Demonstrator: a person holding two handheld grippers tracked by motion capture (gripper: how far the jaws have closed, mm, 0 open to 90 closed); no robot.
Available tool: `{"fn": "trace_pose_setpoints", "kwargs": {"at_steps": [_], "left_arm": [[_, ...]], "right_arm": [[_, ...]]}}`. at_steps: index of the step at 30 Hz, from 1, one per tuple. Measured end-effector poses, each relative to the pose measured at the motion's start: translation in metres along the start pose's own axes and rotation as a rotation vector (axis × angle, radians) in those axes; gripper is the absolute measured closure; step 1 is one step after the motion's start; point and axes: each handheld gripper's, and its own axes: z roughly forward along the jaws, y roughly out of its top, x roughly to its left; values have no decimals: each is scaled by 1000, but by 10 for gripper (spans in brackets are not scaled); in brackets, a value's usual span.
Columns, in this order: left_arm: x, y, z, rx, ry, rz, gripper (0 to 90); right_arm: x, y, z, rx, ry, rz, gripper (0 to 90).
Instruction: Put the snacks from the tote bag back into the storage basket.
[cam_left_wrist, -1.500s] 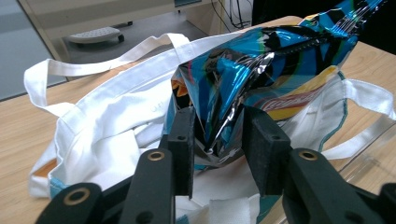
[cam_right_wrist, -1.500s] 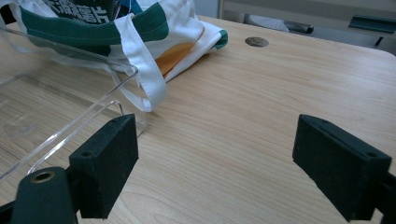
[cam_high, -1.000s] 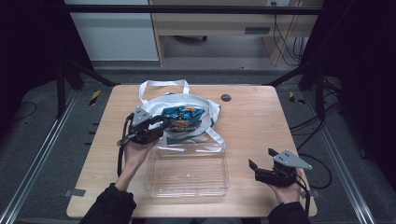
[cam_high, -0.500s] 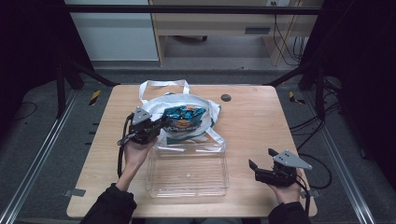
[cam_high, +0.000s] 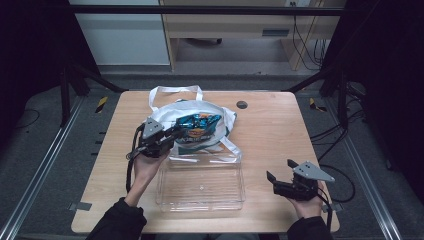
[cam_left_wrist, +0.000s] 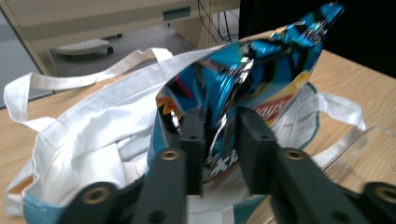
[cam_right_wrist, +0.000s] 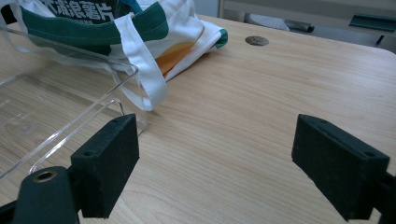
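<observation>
A blue foil chip bag (cam_high: 196, 124) (cam_left_wrist: 252, 79) sticks out of a white tote bag (cam_high: 172, 114) (cam_left_wrist: 98, 140) with green trim at the table's middle back. My left gripper (cam_high: 172, 136) (cam_left_wrist: 219, 140) is shut on the chip bag's lower edge, with the bag pinched between both black jaws. Just in front of the tote lies a clear plastic tray (cam_high: 201, 181) (cam_right_wrist: 46, 121). My right gripper (cam_high: 280, 181) (cam_right_wrist: 215, 163) rests open near the table's front right, jaws wide apart over bare wood, with nothing between them.
The tote's white handles (cam_high: 175, 91) trail toward the back, and one strap (cam_right_wrist: 140, 70) drapes over the tray's far rim. A small dark round grommet (cam_high: 242, 105) (cam_right_wrist: 257, 41) sits in the tabletop behind the tote. A desk and cables stand beyond the table.
The chip bag has come slightly further up out of the tote with my left gripper shut on it. The right gripper has not moved.
</observation>
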Motion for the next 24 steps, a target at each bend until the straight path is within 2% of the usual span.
{"fn": "trace_pose_setpoints", "kwargs": {"at_steps": [4,7,13,16,19,24], "left_arm": [[1,5,2,1,6,-5,589],[2,6,5,13,-2,-11,594],[6,4,8,11,-12,-57,748],[5,3,8,12,-19,-52,820],[4,3,8,14,-17,-50,868],[4,2,5,-4,-22,-49,887]], "right_arm": [[0,0,1,1,1,1,152],[0,0,1,2,0,0,152],[0,0,2,3,1,-1,153],[0,0,1,3,1,-1,153],[0,0,1,3,1,0,153],[0,0,1,2,1,-2,153]]}}
